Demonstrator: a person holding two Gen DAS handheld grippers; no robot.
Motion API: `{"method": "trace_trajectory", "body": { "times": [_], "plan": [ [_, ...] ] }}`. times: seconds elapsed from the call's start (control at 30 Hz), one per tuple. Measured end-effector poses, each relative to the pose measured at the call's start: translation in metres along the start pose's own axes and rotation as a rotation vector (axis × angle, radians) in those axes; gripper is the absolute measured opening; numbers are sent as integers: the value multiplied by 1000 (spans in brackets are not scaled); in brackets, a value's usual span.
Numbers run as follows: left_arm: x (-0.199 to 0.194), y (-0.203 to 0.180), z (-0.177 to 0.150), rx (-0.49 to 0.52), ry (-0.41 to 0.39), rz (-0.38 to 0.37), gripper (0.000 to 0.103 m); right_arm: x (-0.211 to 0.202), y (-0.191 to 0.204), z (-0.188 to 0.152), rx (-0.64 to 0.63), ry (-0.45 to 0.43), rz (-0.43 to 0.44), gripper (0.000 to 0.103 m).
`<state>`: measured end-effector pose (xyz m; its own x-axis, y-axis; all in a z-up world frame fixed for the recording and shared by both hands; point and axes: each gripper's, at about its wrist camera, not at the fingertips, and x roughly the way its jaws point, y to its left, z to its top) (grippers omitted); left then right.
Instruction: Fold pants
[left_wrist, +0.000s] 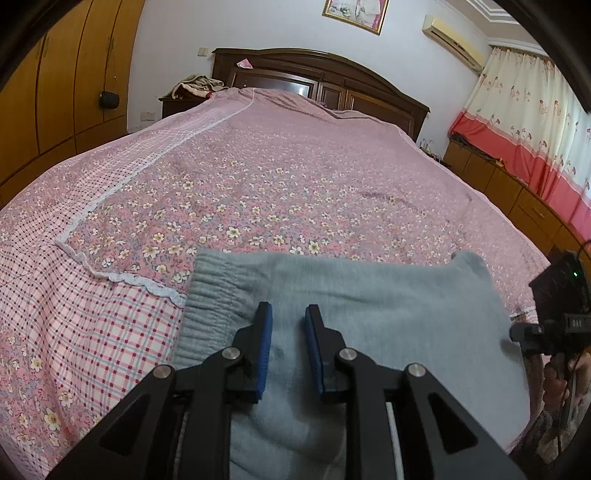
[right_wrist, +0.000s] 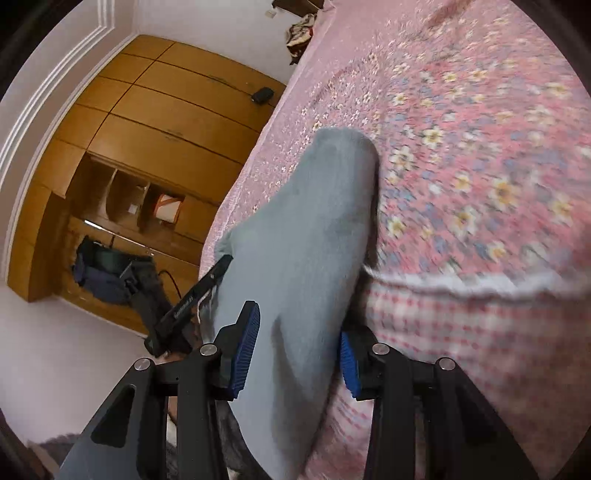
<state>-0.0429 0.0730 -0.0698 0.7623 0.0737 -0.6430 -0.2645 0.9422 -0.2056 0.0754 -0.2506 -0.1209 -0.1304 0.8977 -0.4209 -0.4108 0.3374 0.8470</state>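
Observation:
Grey-blue pants (left_wrist: 369, 295) lie folded at the near edge of the bed, their elastic waistband (left_wrist: 210, 291) to the left. In the left wrist view my left gripper (left_wrist: 288, 308) hovers just over the cloth near the waistband, open, its blue pads apart with only fabric beneath. My right gripper's body (left_wrist: 554, 325) shows at the right edge, held by a hand. The right wrist view is tilted and blurred. There the pants (right_wrist: 314, 221) run between the fingers of my right gripper (right_wrist: 297, 325), which stands open wide; cloth hides its right fingertip. The left gripper's black body (right_wrist: 192, 302) sits beyond.
The bed carries a pink floral cover (left_wrist: 295, 177) with a checked border (left_wrist: 74, 314) and lace trim. A dark wooden headboard (left_wrist: 332, 74) stands at the far end. Wooden wardrobes (left_wrist: 55, 92) line the left, low cabinets (left_wrist: 517, 195) and curtains (left_wrist: 535, 122) the right.

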Motion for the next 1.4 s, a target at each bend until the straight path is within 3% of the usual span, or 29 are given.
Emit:
{"method": "trace_trajectory", "body": {
  "times": [0.03, 0.07, 0.13, 0.23, 0.3, 0.4, 0.63, 0.77, 0.9, 1.0, 1.07, 1.3, 1.4],
  "plan": [
    [0, 0, 0, 0, 0, 1, 20, 5, 1, 3, 4, 1, -19, 22],
    [0, 0, 0, 1, 0, 1, 20, 9, -1, 4, 15, 3, -44, 16],
    [-1, -1, 1, -7, 4, 8, 20, 14, 1, 5, 27, 5, -52, 13],
    [-6, -9, 2, 3, 4, 13, 24, 4, 20, 8, -27, -7, -78, 12],
    [-7, -18, 4, 2, 0, -22, 29, -8, 39, 15, -70, -23, -97, 11],
    [5, -38, 4, 26, 26, -94, 29, -46, 55, 30, -105, -52, -162, 11],
    [24, -123, -7, 200, 54, -179, 30, -109, 24, 41, -81, -30, -304, 11],
    [31, -159, -13, 263, 62, -207, 30, -132, -17, 42, 0, -73, -270, 12],
    [41, -169, -13, 270, 68, -202, 33, -119, -47, 36, 68, -77, -227, 14],
    [40, -164, -15, 256, 66, -230, 33, -125, -70, 26, 160, -119, -81, 15],
    [36, -159, -17, 258, 61, -243, 33, -131, -74, 19, 175, -118, -52, 15],
    [25, -152, -20, 271, 57, -252, 33, -135, -74, 5, 180, -107, -98, 15],
    [5, -154, -19, 312, 0, -232, 33, -128, -57, 4, 153, -148, -173, 15]
  ]
}}
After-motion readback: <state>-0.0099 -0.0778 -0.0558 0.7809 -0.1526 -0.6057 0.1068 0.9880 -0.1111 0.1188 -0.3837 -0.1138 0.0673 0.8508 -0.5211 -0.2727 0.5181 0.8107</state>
